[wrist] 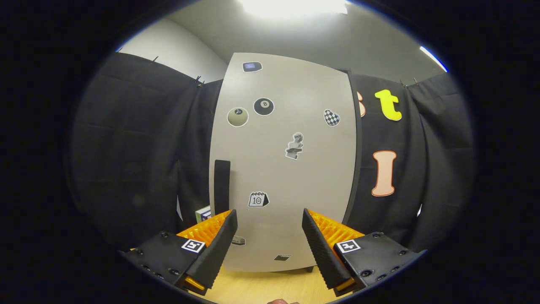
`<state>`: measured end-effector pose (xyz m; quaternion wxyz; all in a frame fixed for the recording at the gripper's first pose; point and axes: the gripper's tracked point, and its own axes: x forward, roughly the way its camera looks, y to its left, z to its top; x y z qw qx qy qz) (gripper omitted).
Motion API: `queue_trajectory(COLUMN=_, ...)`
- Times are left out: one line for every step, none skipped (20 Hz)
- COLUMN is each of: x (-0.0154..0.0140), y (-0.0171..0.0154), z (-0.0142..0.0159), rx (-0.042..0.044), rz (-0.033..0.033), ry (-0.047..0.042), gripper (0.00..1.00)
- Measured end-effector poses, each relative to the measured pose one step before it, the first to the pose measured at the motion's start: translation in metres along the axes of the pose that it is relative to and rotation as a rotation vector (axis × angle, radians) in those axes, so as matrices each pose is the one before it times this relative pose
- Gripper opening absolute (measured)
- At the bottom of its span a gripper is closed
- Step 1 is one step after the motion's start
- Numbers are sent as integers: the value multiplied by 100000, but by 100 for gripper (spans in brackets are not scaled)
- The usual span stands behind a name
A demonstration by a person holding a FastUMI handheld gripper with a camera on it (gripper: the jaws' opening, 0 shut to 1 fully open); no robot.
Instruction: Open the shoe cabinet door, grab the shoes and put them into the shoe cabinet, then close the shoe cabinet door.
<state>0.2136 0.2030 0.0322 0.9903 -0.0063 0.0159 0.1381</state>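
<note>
The shoe cabinet's pale grey door (287,169) stands upright straight ahead of the fingers, closed as far as I can see. Several stickers dot its face. A black vertical handle (222,185) runs along the door's left side, just above and beyond my left fingertip (230,219). My gripper (270,217) is open, its black ribbed pads wide apart with nothing between them, a short way in front of the door's lower half. The shoes are hidden from this angle.
Black cloth walls flank the cabinet on both sides. A small white and blue box (203,214) peeks out left of the door near the left finger. Light wooden floor (261,287) lies below the fingers. A fingertip of a hand (280,301) shows beneath the gripper.
</note>
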Motion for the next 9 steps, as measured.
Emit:
queue_trajectory(x=20, y=-238, z=-66, rx=349, rz=-246, ry=-348, gripper=97)
queue_trajectory(x=197, y=-262, z=-41, rx=70, rz=-322, ry=244, gripper=97)
queue_trajectory(x=-5, y=-274, z=-114, rx=464, rz=-201, ry=412, gripper=97)
queue_trajectory(x=95, y=-231, z=-102, rx=680, rz=24, ry=612, gripper=97)
queue_trajectory(x=38, y=-258, z=-152, rx=866, rz=-35, ry=988, gripper=97)
queue_trajectory(x=-69, y=-233, z=-322, rx=938, rz=-251, ry=1011, gripper=97)
queue_trajectory(x=6, y=-465, z=-151, rx=596, rz=-422, ry=199, gripper=97)
queue_trajectory(x=-225, y=-376, z=-75, rx=197, rz=-656, ry=-419, gripper=97)
queue_trajectory(x=-302, y=-335, z=121, rx=-62, rz=-827, ry=-589, gripper=97)
